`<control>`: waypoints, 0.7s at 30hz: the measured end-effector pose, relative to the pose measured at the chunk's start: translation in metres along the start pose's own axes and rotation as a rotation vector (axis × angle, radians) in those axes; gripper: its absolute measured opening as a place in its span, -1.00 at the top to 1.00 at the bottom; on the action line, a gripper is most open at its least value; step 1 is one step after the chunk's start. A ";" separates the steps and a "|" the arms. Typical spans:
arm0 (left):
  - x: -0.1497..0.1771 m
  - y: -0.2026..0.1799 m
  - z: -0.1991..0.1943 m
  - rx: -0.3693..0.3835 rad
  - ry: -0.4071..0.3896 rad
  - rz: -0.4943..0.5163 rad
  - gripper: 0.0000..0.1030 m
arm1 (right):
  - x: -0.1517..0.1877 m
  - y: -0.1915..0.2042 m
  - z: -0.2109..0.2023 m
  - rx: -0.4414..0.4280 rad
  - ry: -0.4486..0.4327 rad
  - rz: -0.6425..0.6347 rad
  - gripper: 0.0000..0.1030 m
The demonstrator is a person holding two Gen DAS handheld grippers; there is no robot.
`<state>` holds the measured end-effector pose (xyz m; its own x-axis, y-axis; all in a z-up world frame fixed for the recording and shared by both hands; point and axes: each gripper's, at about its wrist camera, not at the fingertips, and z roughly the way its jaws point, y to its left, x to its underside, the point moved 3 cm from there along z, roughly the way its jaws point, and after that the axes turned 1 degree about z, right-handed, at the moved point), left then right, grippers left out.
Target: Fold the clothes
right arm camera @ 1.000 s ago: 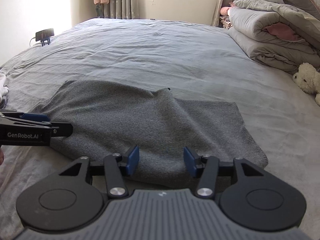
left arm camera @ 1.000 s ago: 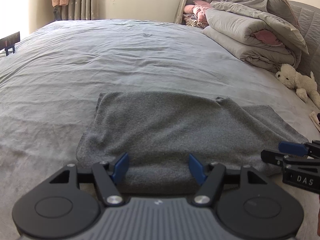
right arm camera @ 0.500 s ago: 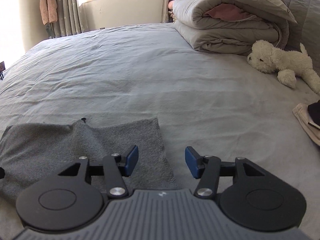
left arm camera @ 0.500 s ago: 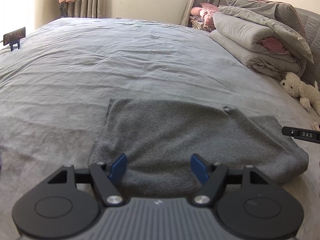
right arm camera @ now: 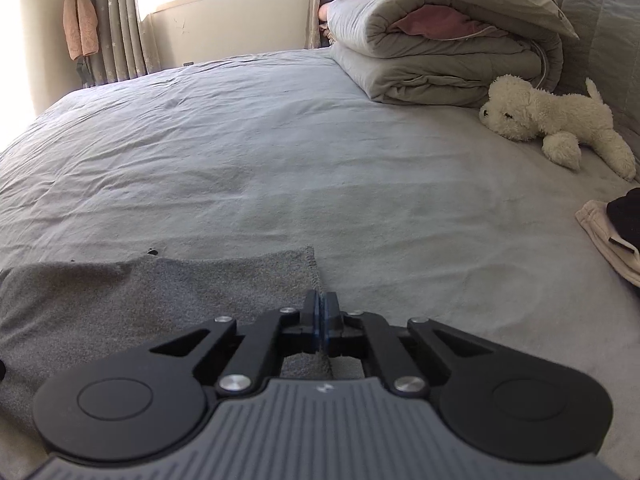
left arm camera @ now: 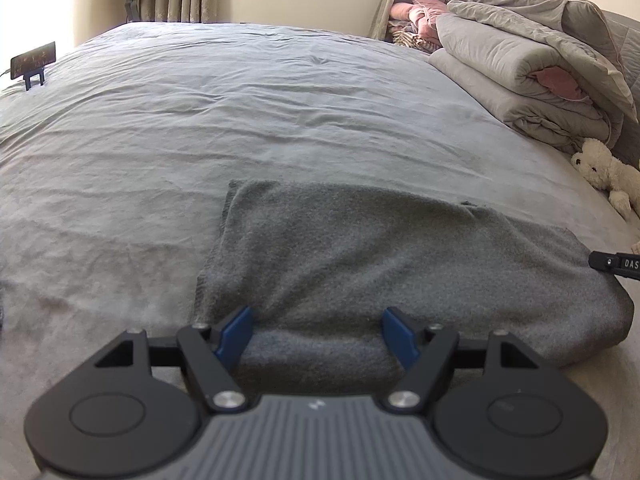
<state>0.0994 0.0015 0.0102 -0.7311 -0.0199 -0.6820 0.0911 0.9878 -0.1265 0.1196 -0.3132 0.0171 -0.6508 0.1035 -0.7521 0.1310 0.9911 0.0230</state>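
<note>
Both grippers sit low at the near edge of the bed (left arm camera: 280, 112), over a dark grey garment (left arm camera: 380, 252) that lies folded and mostly flat on the pale grey bedsheet. From where I stand, the left gripper (left arm camera: 318, 332) has its blue-padded fingers (left arm camera: 236, 334) spread wide, one to each side of the garment's near folded edge, and nothing is clamped between them. The right gripper (right arm camera: 321, 320) is pinched tight on the garment's stitched right-hand edge, close to its near corner; the fabric comes up in a thin ridge between the two pads. In the left wrist view only the black tip of the right gripper shows, at the garment's right end.

The garment lies near the front edge of the bed, closer to the right side than the left, with a small dark nick or tag along its far edge (right arm camera: 152, 252). Well beyond it, at the far right corner of the bed, a folded grey quilt (right arm camera: 436, 52) with a pink lining is piled up. A white plush dog (right arm camera: 552, 124) lies just in front of that pile, against the right edge. Nearer along the right edge lies a cream cloth with something black on it (right arm camera: 612, 236), apart from the garment. At the far left edge a phone on a small stand (left arm camera: 34, 60) stands upright. Curtains (right arm camera: 116, 20) hang by the window beyond the bed.
</note>
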 end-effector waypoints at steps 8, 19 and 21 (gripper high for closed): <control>-0.001 0.001 -0.002 -0.003 -0.008 -0.006 -0.43 | 0.001 0.002 0.014 -0.075 0.024 -0.023 0.08; -0.009 0.006 0.005 -0.061 -0.038 0.023 -0.44 | 0.000 0.009 0.033 -0.134 0.005 -0.012 0.77; -0.009 0.008 0.006 -0.059 -0.031 0.010 -0.47 | 0.000 0.012 0.031 -0.108 -0.004 -0.037 0.86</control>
<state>0.1108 0.0081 0.0105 -0.7087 -0.0137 -0.7053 0.0577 0.9953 -0.0773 0.1446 -0.3037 -0.0033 -0.6504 0.0667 -0.7566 0.0253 0.9975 0.0661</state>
